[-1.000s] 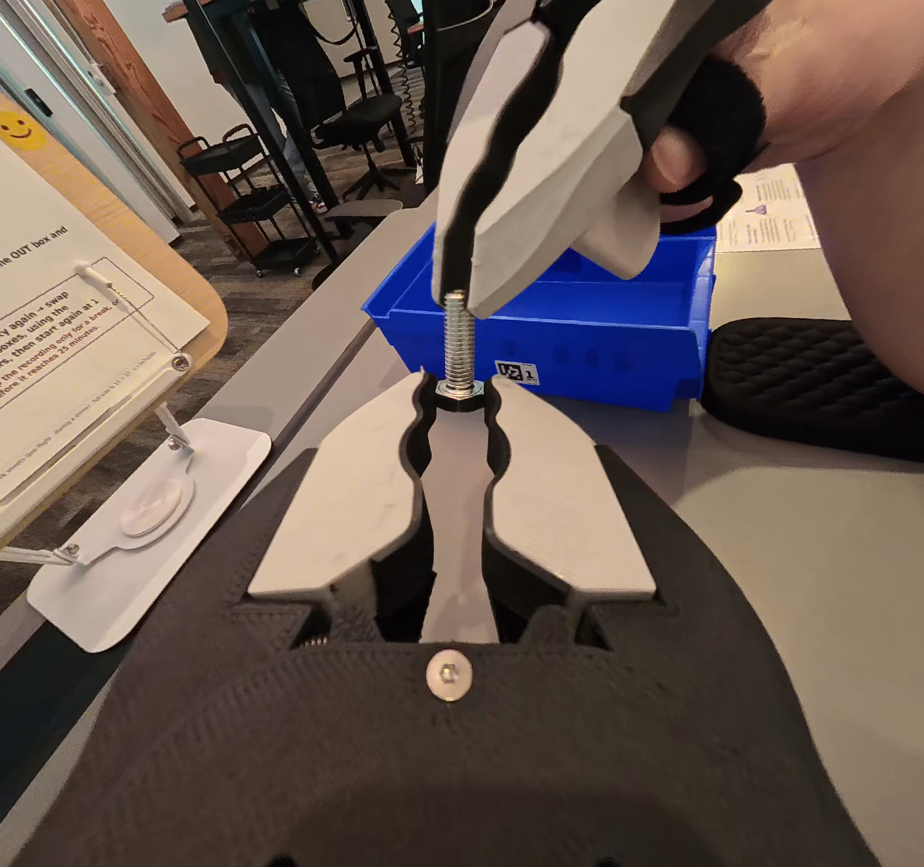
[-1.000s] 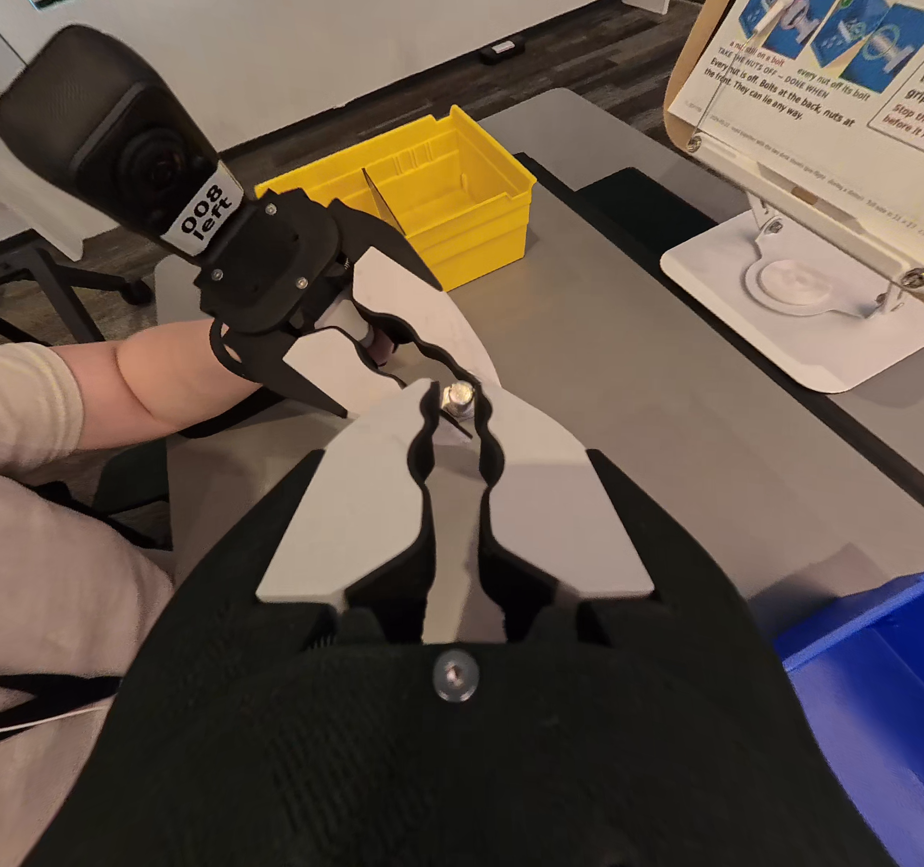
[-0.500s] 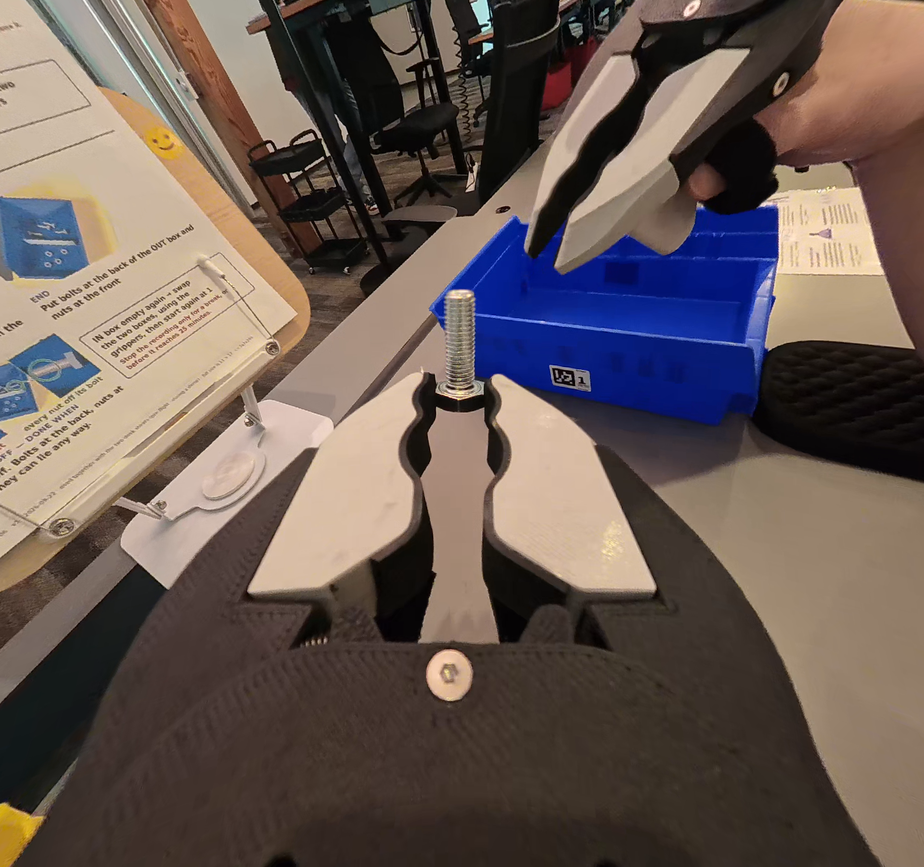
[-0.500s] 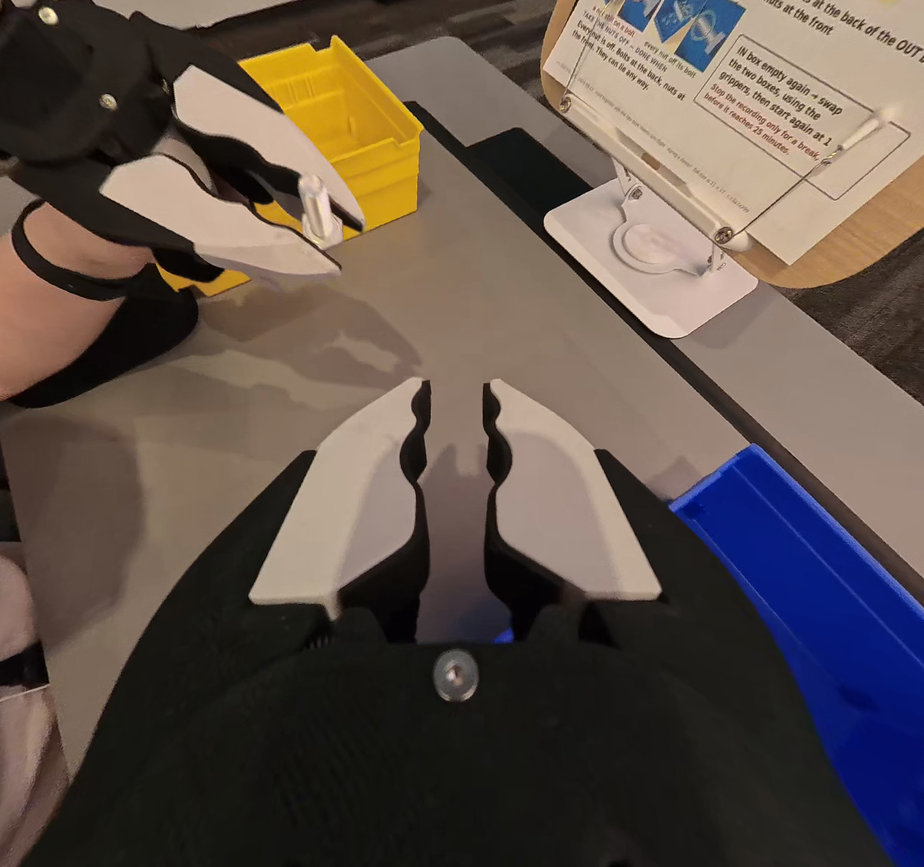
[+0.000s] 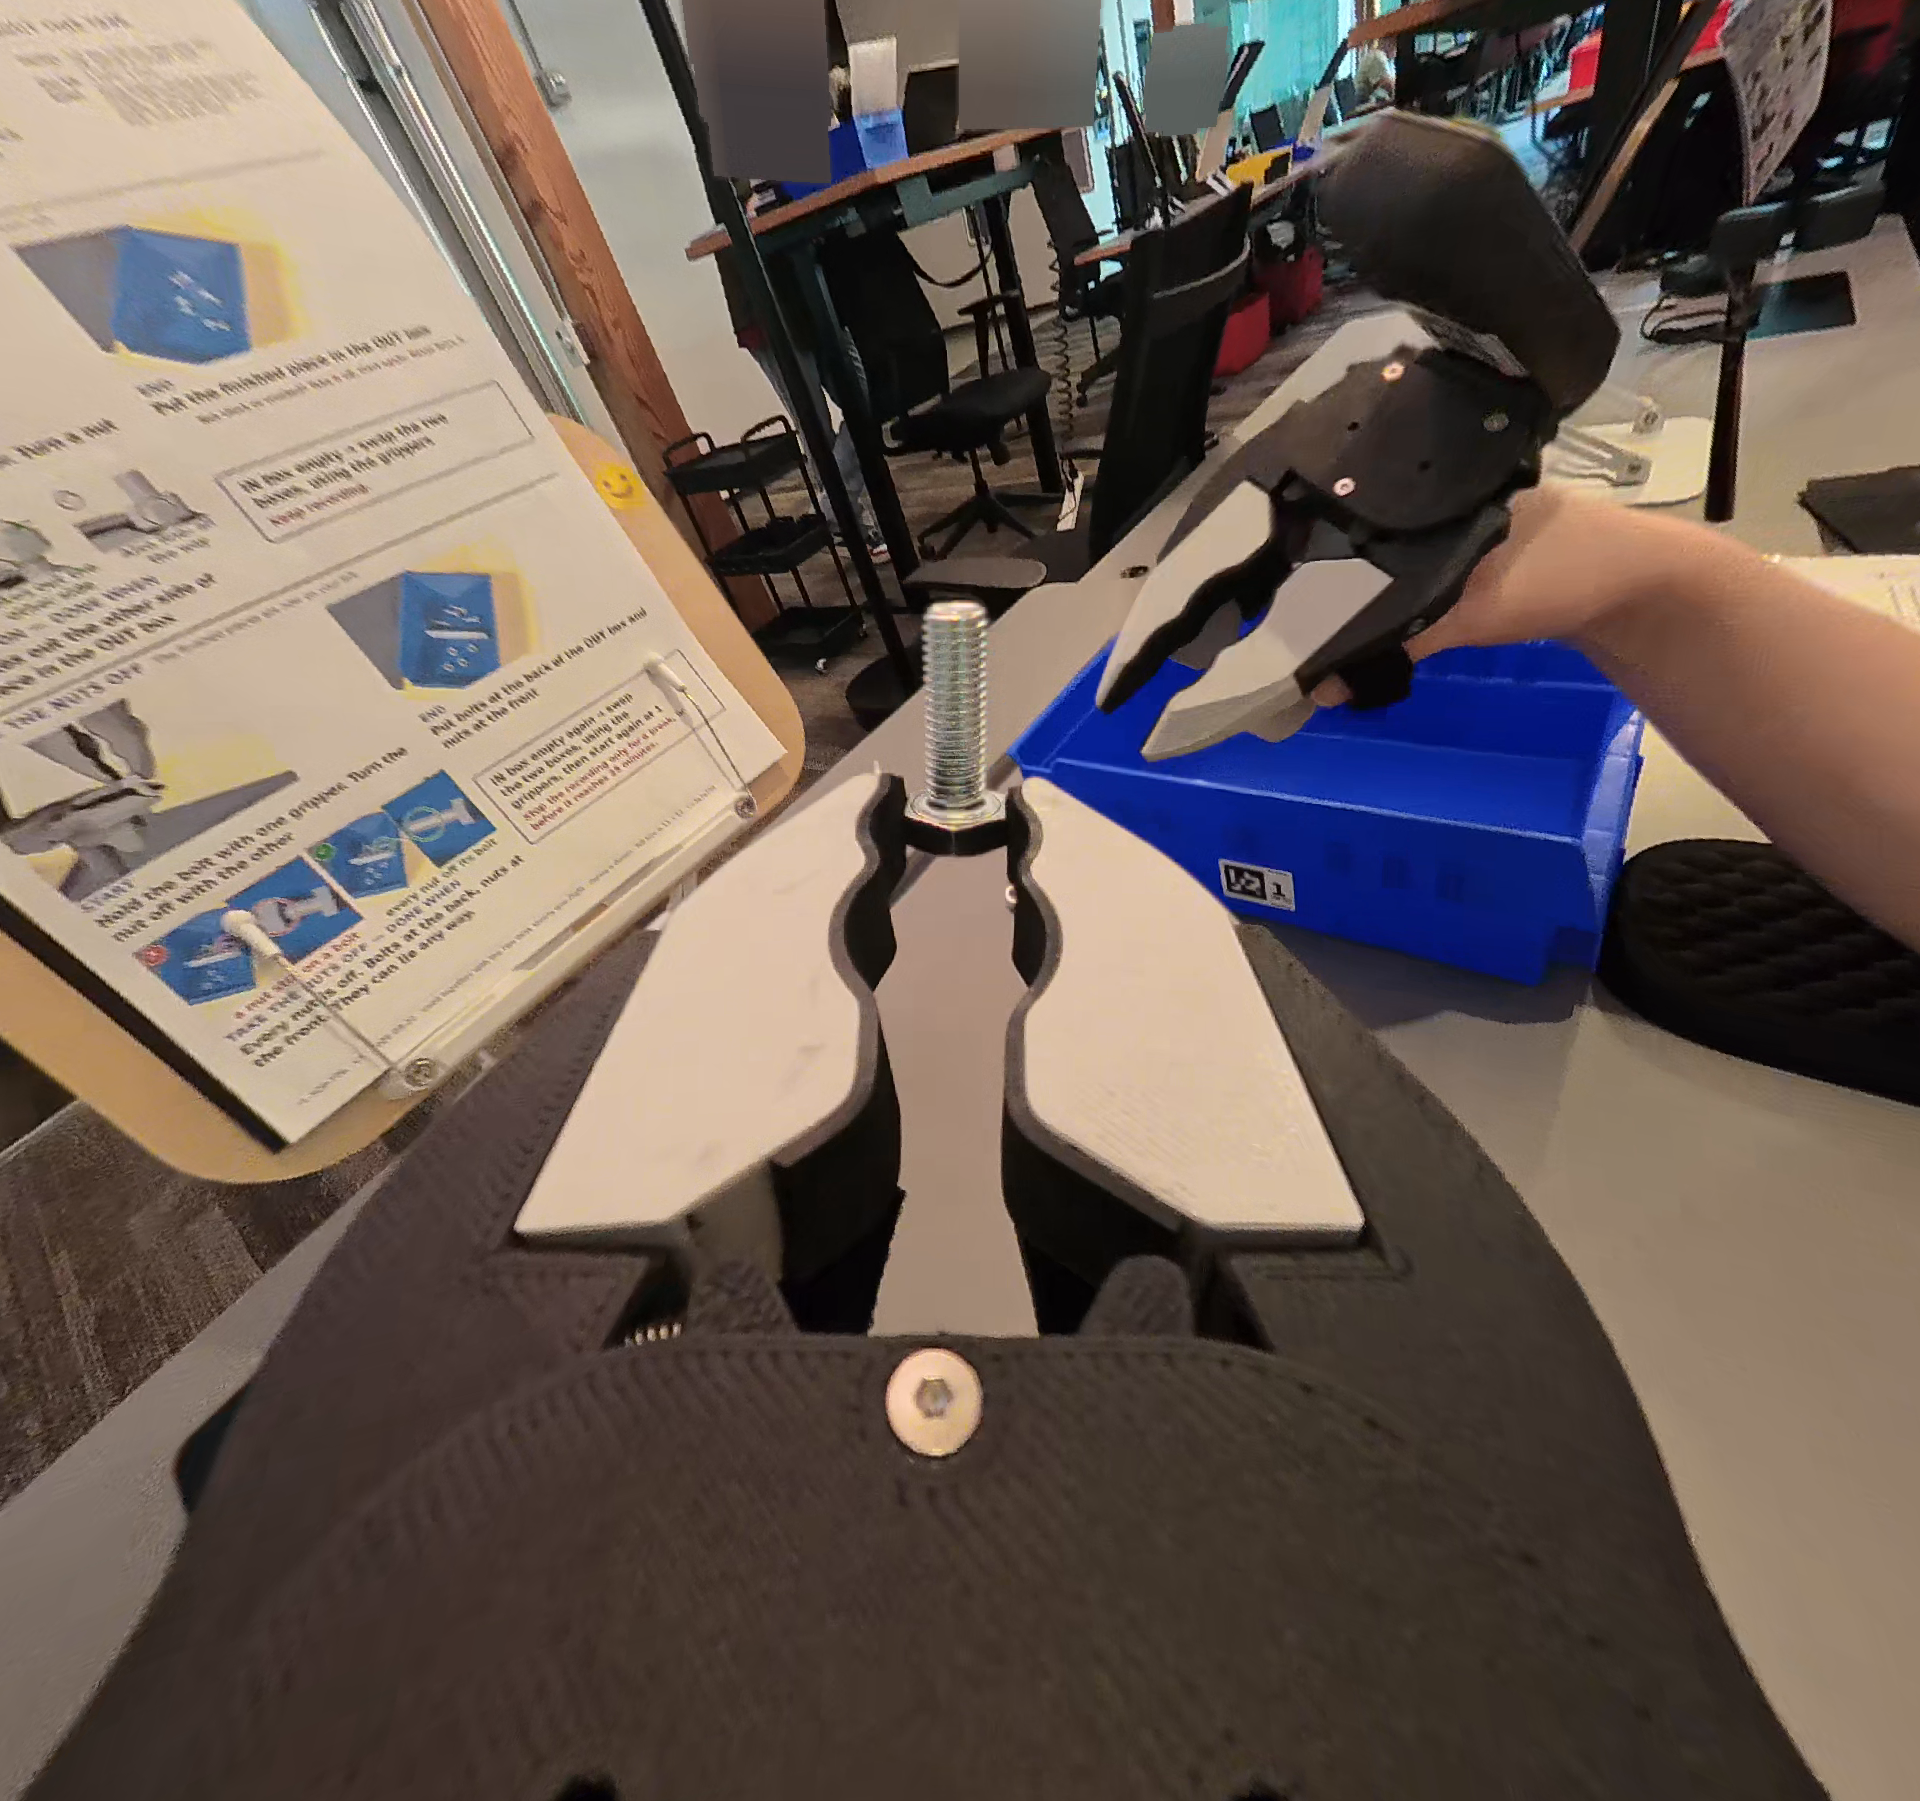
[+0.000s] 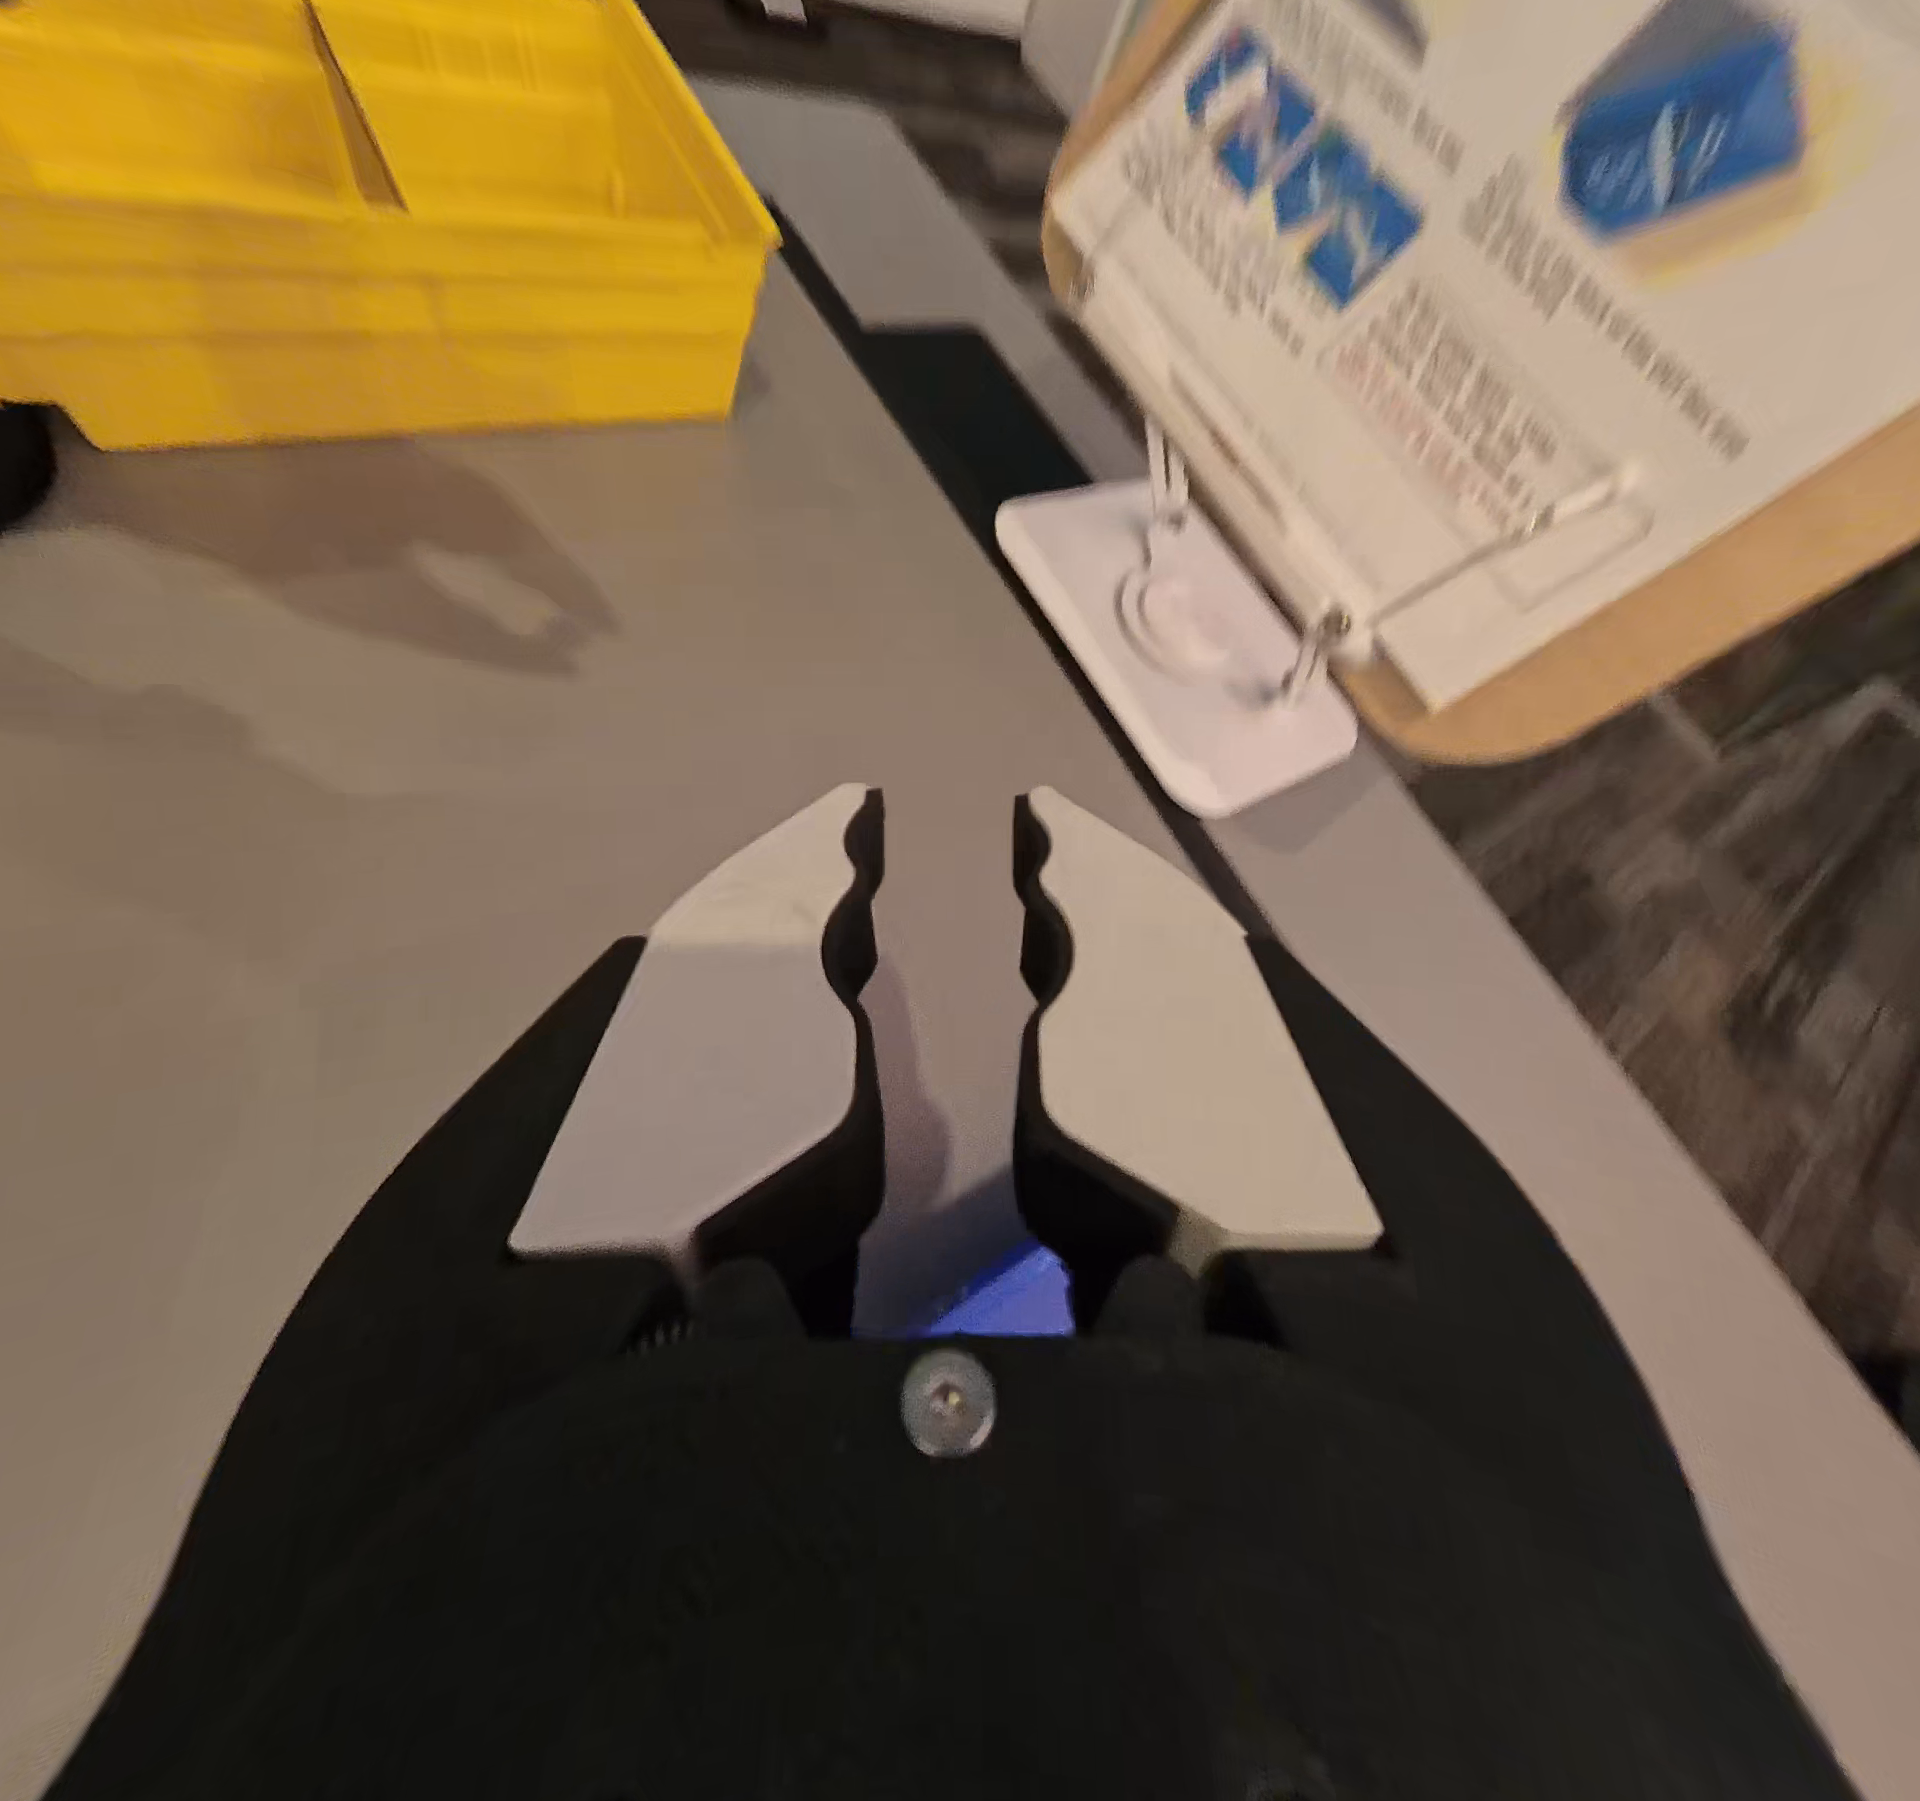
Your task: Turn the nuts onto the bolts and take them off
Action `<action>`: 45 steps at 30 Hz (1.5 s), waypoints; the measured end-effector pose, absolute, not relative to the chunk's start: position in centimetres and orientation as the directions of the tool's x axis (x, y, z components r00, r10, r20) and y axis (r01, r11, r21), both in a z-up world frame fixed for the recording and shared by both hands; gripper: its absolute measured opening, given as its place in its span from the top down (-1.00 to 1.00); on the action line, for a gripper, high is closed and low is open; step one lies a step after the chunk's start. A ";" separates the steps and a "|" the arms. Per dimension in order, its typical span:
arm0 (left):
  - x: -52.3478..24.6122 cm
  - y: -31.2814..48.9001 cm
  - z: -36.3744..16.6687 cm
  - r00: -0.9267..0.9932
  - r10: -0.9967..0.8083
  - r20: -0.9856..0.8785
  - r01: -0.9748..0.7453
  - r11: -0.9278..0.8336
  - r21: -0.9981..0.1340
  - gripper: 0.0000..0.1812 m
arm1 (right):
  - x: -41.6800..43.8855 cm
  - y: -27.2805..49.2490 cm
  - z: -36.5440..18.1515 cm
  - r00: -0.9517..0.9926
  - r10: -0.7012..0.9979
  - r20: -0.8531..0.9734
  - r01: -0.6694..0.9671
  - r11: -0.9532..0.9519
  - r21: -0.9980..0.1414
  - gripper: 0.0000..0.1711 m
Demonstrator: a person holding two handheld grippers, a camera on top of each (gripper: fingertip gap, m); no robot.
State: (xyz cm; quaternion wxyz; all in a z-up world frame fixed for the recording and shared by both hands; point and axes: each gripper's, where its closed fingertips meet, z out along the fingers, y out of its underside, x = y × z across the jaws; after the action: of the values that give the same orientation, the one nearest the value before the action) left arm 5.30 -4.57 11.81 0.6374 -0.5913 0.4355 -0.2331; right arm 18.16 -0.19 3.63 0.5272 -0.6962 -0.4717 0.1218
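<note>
My left gripper is shut on a silver bolt. It grips the bolt at the hex piece at its base, and the threaded shaft stands upright above the fingertips. I cannot tell whether that hex piece is a nut or the bolt's head. My right gripper hangs over the near left end of the blue bin, to the right of the bolt and apart from it. In its own view the right gripper is open and empty above the grey table.
A yellow divided bin stands on the table's far left in the right wrist view. An instruction board on a white stand stands at the table edge; it also shows in the right wrist view. A black wrist pad lies beside the blue bin.
My right gripper has let go of the bolt's top and pulled away to above the blue bin. My left gripper has kept the bolt and swung left toward the board.
</note>
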 end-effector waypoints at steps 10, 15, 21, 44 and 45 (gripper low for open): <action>1.3 -5.8 16.1 0.519 -0.819 -0.244 -0.091 0.231 -0.969 0.80 | 18.3 3.8 -4.4 0.040 0.852 0.522 0.938 0.148 -0.313 0.59; 0.4 -5.8 16.7 0.515 -0.825 -0.233 -0.071 0.230 -0.971 0.80 | 21.6 7.2 -9.3 -0.236 0.923 0.304 0.954 0.160 0.255 0.57; -0.8 -6.1 17.3 0.524 -0.815 -0.246 -0.067 0.249 -0.966 0.79 | 24.3 10.4 -12.8 -0.277 0.951 0.135 0.854 0.179 0.489 0.58; -2.5 -6.5 18.6 0.520 -0.826 -0.218 -0.004 0.253 -0.967 0.80 | 26.7 12.1 -16.4 -0.278 0.961 0.004 0.718 0.205 0.665 0.77; -2.5 -6.4 18.5 0.521 -0.825 -0.220 -0.011 0.251 -0.968 0.80 | 26.6 11.9 -16.3 -0.280 0.960 0.000 0.710 0.207 0.673 0.77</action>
State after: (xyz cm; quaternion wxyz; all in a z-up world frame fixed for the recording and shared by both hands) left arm -2.49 -6.42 18.49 0.6880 -0.5356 0.3901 -0.2959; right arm 26.57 11.88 -16.33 -0.2164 -0.5594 -0.7461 -0.2890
